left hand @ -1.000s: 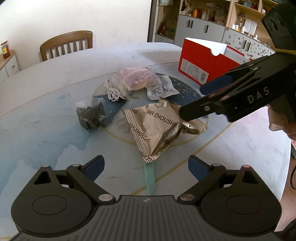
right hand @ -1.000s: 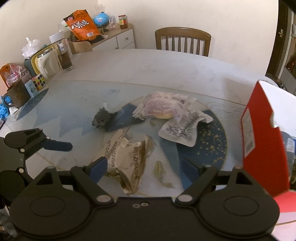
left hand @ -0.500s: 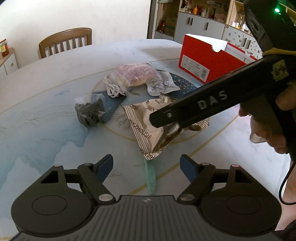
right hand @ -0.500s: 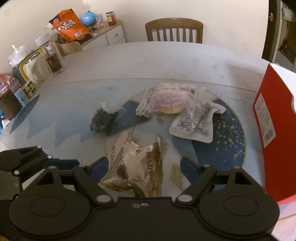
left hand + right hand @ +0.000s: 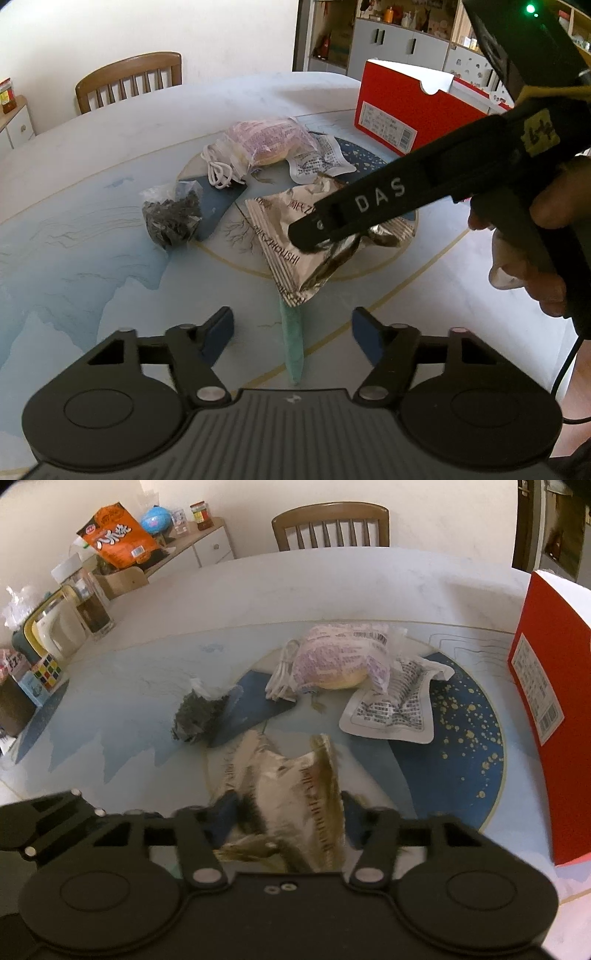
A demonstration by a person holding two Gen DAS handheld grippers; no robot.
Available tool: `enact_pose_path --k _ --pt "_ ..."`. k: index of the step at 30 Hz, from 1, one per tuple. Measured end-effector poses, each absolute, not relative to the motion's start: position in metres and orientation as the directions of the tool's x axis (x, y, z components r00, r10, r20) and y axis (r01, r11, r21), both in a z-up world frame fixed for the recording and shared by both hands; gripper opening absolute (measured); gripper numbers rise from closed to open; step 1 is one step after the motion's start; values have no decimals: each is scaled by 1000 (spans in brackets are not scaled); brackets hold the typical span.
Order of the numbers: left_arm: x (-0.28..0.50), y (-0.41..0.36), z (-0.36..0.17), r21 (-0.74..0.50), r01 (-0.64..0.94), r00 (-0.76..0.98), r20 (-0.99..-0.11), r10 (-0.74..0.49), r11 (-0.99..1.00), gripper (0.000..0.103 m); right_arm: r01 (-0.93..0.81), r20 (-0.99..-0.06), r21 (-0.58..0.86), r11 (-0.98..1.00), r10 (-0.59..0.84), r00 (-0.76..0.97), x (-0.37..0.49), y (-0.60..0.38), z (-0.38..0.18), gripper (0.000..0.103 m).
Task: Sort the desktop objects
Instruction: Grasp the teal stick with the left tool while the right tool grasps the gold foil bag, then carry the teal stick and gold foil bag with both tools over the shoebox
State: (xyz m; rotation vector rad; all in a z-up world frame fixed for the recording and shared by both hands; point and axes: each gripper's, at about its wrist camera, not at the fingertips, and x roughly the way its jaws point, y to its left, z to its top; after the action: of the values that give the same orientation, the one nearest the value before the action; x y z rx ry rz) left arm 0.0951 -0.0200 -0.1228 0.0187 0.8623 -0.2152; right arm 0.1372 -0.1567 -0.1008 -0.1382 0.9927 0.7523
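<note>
A crumpled silver snack bag lies on the round patterned table, and my right gripper has its jaws closing on it, pads pressing its bunched near end. From the left wrist view, that right gripper reaches in from the right onto the silver bag. My left gripper hovers in front of the bag, jaws narrowing with nothing between them. Behind lie a pink bread packet, a white sachet, a coiled white cable and a dark crumpled bag.
A red shoebox stands open at the table's right side. A wooden chair is at the far edge. At the left are a kettle, a jar, a puzzle cube and an orange snack bag.
The right gripper came down over the silver bag and its jaws closed on it, bunching it up. The left gripper's jaws narrowed while the hand stayed put.
</note>
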Motion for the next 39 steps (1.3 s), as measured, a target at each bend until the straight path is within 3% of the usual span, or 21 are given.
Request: enact_pose_path --k 3,5,12,17,39 --pt "97 -21 -123 -69 193 632 -754 -178 979 67 -619 -795 237 749 515 320 140 -161 -100 51" --pt "98 -23 -123 -54 192 637 -753 -166 980 55 -609 -793 244 755 516 323 141 -164 -99 50" --pt "103 -28 -122 -24 206 638 -754 -153 978 37 -584 -794 237 776 501 345 146 -177 -97 50" --pt "106 -28 -122 -20 210 637 -756 -152 978 11 -573 -792 235 785 496 355 148 -184 -96 49" --pt "104 -17 -90 -132 164 684 -699 -209 978 10 -564 -774 233 792 502 386 145 -213 -69 49"
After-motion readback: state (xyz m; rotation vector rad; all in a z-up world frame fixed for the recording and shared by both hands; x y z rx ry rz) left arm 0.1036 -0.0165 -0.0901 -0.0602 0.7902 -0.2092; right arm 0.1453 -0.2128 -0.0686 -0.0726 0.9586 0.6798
